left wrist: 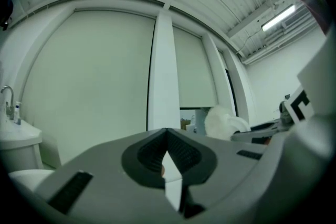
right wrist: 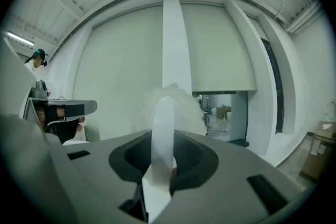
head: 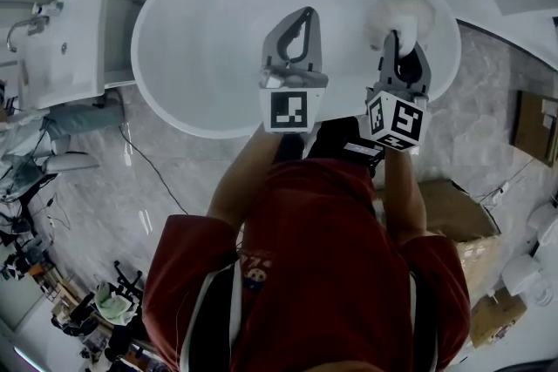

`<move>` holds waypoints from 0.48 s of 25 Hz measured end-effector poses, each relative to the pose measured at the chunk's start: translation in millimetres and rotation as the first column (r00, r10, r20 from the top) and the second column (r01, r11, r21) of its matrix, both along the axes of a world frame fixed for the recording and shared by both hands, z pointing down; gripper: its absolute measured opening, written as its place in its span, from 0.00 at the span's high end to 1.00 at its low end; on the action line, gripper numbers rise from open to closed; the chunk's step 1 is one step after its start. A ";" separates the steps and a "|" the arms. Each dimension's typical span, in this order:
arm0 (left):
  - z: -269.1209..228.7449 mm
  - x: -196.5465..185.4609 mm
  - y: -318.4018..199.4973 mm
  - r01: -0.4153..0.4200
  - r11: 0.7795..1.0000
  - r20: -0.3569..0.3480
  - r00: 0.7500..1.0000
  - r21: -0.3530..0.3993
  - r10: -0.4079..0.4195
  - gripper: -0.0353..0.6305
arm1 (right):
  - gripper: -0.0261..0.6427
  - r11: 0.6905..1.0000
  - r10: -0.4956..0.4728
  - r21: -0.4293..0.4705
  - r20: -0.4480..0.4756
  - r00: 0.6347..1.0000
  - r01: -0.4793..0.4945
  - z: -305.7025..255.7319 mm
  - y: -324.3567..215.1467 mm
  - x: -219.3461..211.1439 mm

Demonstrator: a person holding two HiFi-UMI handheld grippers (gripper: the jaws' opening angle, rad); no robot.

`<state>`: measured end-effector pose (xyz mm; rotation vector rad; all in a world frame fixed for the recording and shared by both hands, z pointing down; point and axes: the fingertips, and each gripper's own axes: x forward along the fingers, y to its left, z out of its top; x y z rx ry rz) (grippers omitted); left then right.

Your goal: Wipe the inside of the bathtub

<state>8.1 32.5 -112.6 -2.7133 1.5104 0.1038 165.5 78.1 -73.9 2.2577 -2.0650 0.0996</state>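
Right gripper was clamped on a white fluffy wiper, possibly a cloth, over the right end of the white bathtub. Left gripper was pinched closed on nothing, above the tub's middle.

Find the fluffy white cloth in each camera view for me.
Head view: fluffy white cloth upper right, over the bathtub, at the right gripper tip.
Left gripper view: right of centre, past the left gripper.
Right gripper view: centre, clamped between the jaws.
Shared landmark: the right gripper holding it.
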 end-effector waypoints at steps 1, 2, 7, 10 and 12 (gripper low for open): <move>2.0 10.4 -5.1 0.009 1.000 0.005 1.000 -0.003 -0.009 0.92 | 0.82 1.000 -0.006 -0.003 0.000 1.000 0.006 3.1 -6.0 11.4; 3.0 21.0 -9.8 0.018 1.000 0.007 1.000 0.001 -0.018 0.92 | 0.82 1.000 -0.013 -0.007 0.000 1.000 0.013 6.1 -11.4 23.1; 11.3 73.8 -34.0 0.038 0.999 0.011 0.999 0.013 -0.039 0.92 | 0.82 0.999 -0.043 -0.023 -0.006 0.999 0.042 21.5 -37.1 74.6; 25.6 101.6 -49.0 0.033 0.999 0.019 0.999 -0.004 -0.033 0.92 | 0.82 0.998 -0.057 -0.037 -0.001 0.998 0.056 37.1 -53.7 98.6; 38.1 118.3 -57.7 0.029 0.999 0.014 0.999 -0.020 -0.029 0.92 | 0.82 0.997 -0.058 -0.046 0.002 0.998 0.058 51.5 -63.5 114.5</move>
